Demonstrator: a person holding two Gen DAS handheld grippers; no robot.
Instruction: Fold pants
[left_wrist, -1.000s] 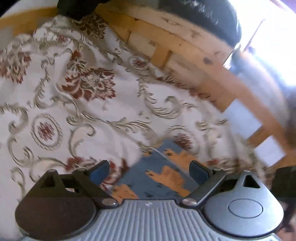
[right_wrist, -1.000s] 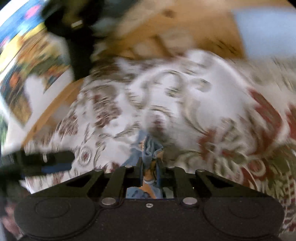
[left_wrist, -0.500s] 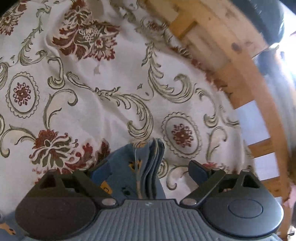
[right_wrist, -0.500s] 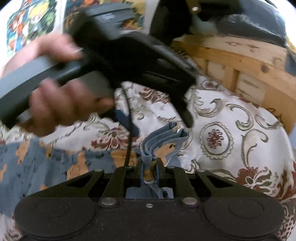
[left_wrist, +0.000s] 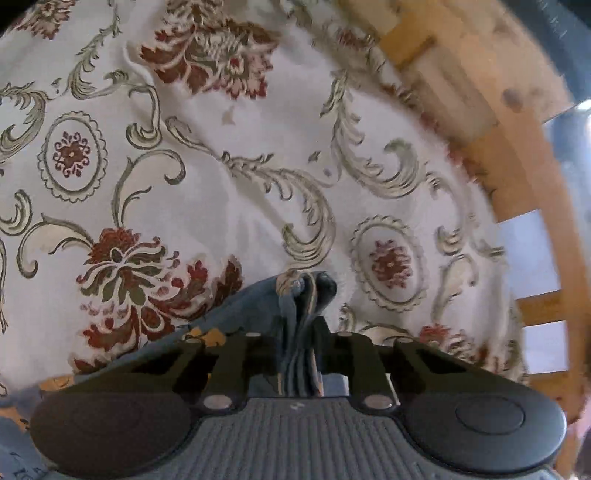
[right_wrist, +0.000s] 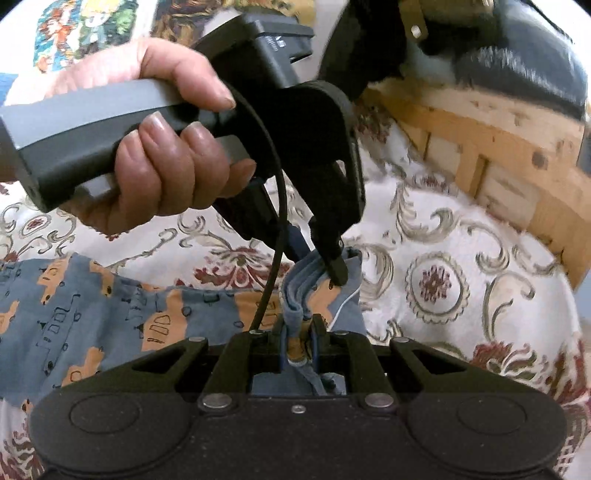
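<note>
Floral cream bedcover (left_wrist: 229, 206) fills the left wrist view, a wooden frame (left_wrist: 491, 122) curving beyond it. Low down, the left gripper (left_wrist: 301, 332) is clamped on a bunched edge of the blue pants (left_wrist: 236, 314).

From the right wrist view, the right gripper (right_wrist: 297, 334) pinches the same stacked edge, and the pants (right_wrist: 92, 310) trail off flat to the left. A hand (right_wrist: 166, 162) holds the other tool angled downward, tip beside the fold. I'd carry both corners level, keeping the layers aligned.

Open floral cover (left_wrist: 229, 206) lies ahead; a wooden frame (left_wrist: 491, 122) bounds its far and right edges.
</note>
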